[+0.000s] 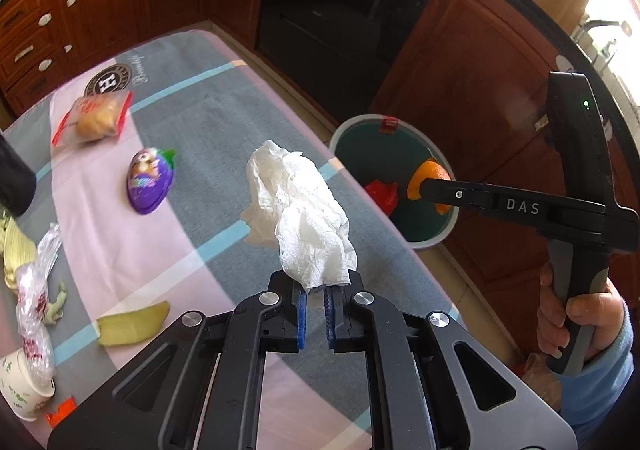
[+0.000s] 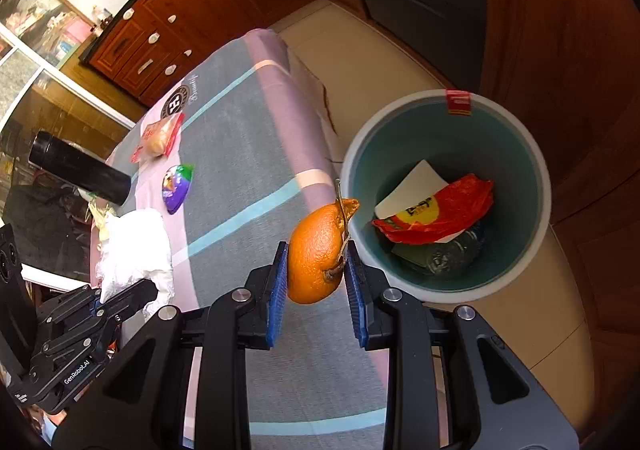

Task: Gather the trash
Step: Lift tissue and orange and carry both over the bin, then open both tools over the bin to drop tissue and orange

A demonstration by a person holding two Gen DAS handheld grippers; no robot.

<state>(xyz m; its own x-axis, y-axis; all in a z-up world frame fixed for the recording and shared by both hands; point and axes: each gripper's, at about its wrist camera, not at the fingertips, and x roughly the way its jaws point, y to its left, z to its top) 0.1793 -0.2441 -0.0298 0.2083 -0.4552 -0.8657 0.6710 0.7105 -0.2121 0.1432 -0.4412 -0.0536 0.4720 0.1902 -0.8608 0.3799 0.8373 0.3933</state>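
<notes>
On the worktop (image 1: 168,138) lie a clear plastic wrapper (image 1: 34,298) and a purple egg-shaped package (image 1: 150,180). The left gripper (image 1: 316,306) has its fingers closed on a crumpled white tissue (image 1: 300,210). The right gripper (image 2: 316,278) pinches an orange peel (image 2: 316,254) beside the rim of the trash bin (image 2: 532,154).
</notes>
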